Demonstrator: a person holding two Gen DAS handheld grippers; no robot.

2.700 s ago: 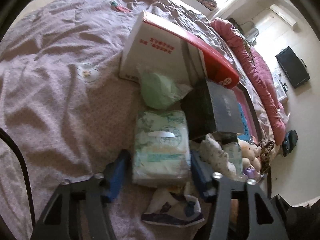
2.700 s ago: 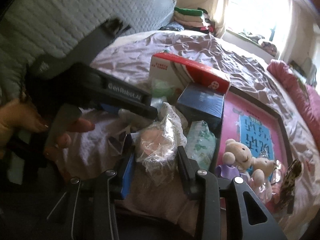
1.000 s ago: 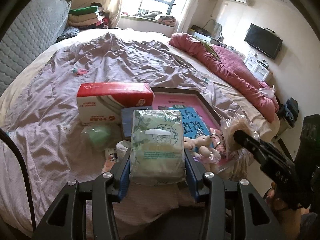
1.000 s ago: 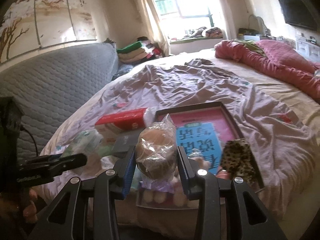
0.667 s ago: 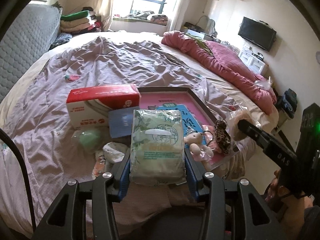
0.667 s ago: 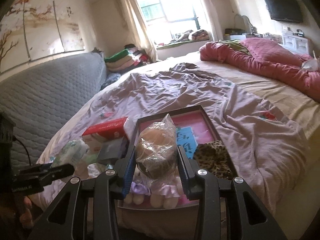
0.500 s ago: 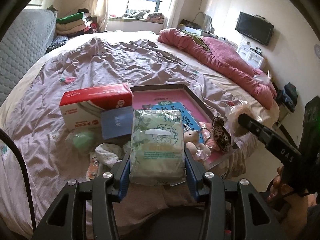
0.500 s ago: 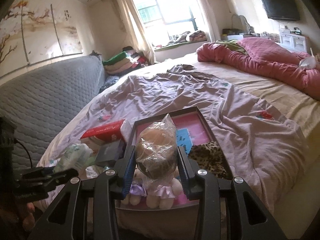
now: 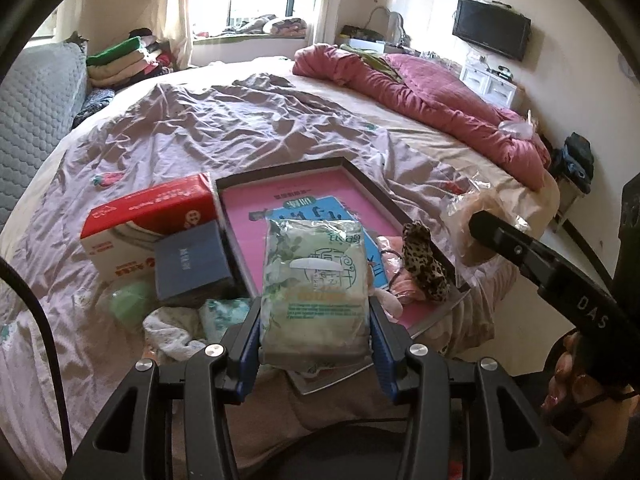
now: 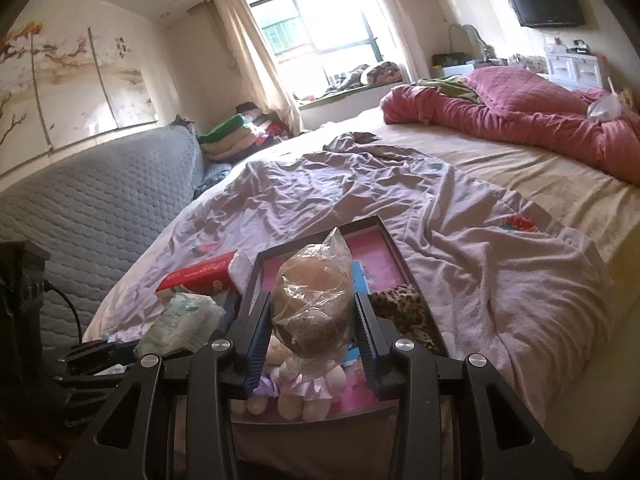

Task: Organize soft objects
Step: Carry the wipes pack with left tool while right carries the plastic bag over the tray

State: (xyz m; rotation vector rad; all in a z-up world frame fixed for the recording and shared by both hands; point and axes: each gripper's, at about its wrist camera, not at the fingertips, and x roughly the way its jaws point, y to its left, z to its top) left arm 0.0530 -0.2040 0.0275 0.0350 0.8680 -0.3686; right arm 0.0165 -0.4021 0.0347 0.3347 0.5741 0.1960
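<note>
My left gripper point(image 9: 316, 332) is shut on a pale green pack of wet wipes point(image 9: 314, 280) and holds it above the near edge of the bed. My right gripper point(image 10: 312, 336) is shut on a plush toy wrapped in a clear plastic bag point(image 10: 312, 300), held over the pink tray point(image 10: 394, 248). The bagged toy point(image 9: 466, 216) also shows in the left wrist view at the right. A plush bear point(image 10: 304, 392) and a leopard-print soft item point(image 9: 424, 262) lie in the pink tray point(image 9: 240, 216).
A red and white box point(image 9: 148, 224), a dark blue box point(image 9: 190, 264), a green soft item point(image 9: 130, 306) and crumpled cloth point(image 9: 172, 332) lie left of the tray on the wrinkled purple sheet point(image 9: 240, 128). A pink duvet point(image 9: 432, 92) lies far right.
Both grippers have lifted their loads off the bed and drawn back toward the near edge. The view now takes in the whole bed; both grips are unchanged.
</note>
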